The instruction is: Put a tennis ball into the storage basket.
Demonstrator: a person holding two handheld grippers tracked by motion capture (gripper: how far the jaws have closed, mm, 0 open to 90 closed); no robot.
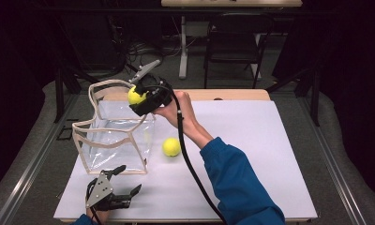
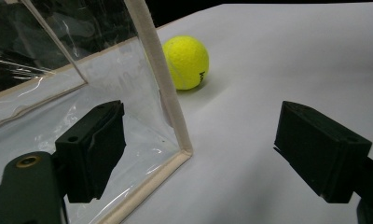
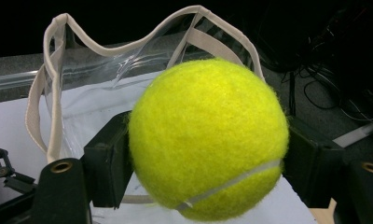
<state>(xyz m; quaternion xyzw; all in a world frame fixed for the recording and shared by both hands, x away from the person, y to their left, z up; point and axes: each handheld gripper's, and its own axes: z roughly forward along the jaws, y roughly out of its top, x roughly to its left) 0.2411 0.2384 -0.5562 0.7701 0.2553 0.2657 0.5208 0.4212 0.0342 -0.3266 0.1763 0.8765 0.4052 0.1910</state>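
A clear bag (image 1: 115, 136) with cream trim stands open on the bench (image 1: 251, 140), a yellow ball (image 1: 171, 146) lying just beside it. The right tongs (image 1: 138, 97) grip a tennis ball (image 1: 135, 96) above the bag's rim; the left tongs (image 1: 127, 180) gape wide, holding nothing, by the bag's near corner.

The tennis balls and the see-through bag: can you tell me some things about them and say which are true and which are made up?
1. The right tongs hold a tennis ball. True.
2. The clear bag lies flat and folded. False: it stands open on the table.
3. A second ball lies on the table beside the bag. True.
4. The left tongs grip the second ball. False: they are open and hold nothing, near the bag's corner.
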